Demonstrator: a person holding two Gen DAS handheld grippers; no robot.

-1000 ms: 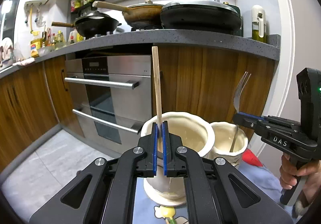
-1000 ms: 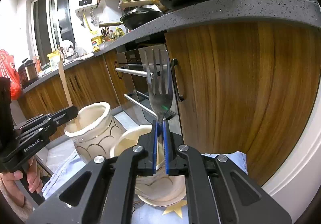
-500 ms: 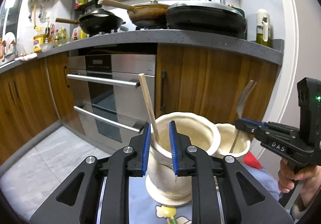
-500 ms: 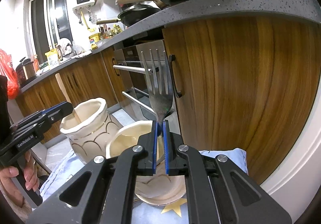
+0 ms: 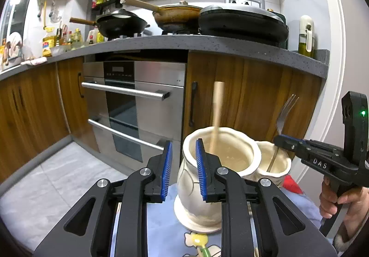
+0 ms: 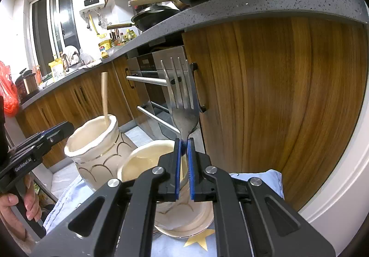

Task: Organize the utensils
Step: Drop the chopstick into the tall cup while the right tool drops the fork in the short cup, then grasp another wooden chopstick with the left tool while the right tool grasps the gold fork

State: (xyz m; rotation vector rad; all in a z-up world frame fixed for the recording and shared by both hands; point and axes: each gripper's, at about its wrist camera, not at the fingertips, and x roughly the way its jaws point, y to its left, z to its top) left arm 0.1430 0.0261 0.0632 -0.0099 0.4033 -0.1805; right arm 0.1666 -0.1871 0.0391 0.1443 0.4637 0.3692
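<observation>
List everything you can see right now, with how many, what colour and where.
wooden stick: 1, tan, standing in the large jar
large jar: 1, cream, on the cloth
small jar: 1, cream, beside the large jar's right
fork: 1, silver, tines up, handle down in the small jar
cloth: 1, pale blue, under the jars
oven: 1, steel, under the counter
pans: 3, dark, on the stove
left gripper: 1, black, blue pads, open
right gripper: 1, black, shut on fork

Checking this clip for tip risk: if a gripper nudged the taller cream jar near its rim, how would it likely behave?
The taller jar narrows to a small foot, so it may tip. It looks like glazed ceramic, probably heavy and breakable. The wooden stick inside would likely shift.
</observation>
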